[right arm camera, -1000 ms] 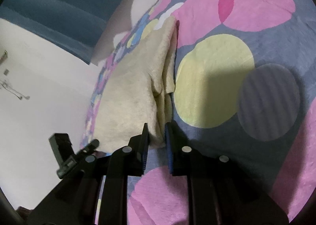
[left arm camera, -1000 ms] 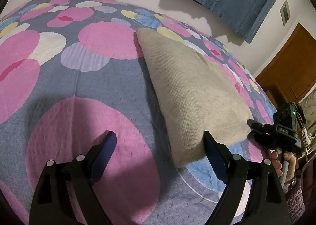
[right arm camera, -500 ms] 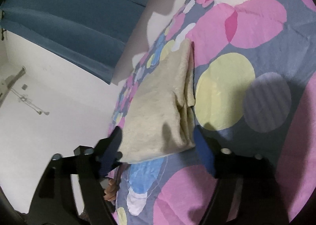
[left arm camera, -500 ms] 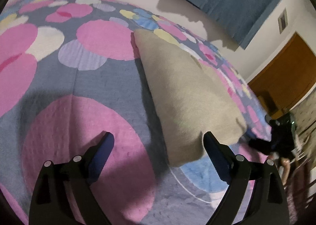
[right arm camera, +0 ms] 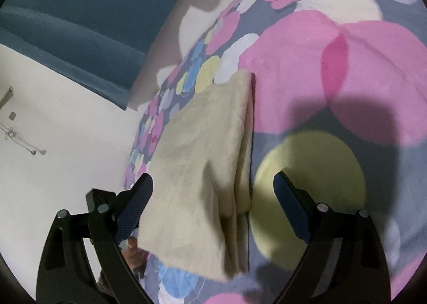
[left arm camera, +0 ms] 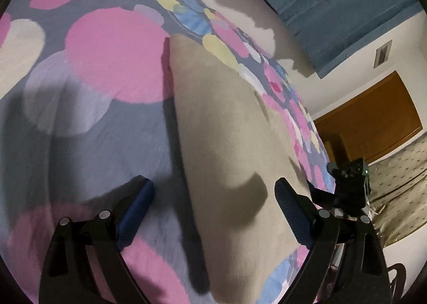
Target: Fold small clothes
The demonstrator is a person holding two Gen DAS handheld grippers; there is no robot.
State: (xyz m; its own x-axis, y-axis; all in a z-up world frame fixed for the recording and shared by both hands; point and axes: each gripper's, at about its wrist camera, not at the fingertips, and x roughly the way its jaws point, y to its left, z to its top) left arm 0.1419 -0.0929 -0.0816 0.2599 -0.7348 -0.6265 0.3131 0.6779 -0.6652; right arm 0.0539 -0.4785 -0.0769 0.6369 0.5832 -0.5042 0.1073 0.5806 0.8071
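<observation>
Right gripper (right arm camera: 213, 192) let go, jaws just spread wide, nothing pinched; folded beige cloth (right arm camera: 202, 170) lies flat on bedspread (right arm camera: 333, 77). Left gripper (left arm camera: 213, 197) spread too, hovering over cloth.

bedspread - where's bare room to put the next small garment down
Free: the wide stretch of bedspread beside the folded beige cloth's folded edge, and the yellow-circle patch on its layered side. Crowded: the near end of the cloth, where the left gripper and right gripper stand open.
</observation>
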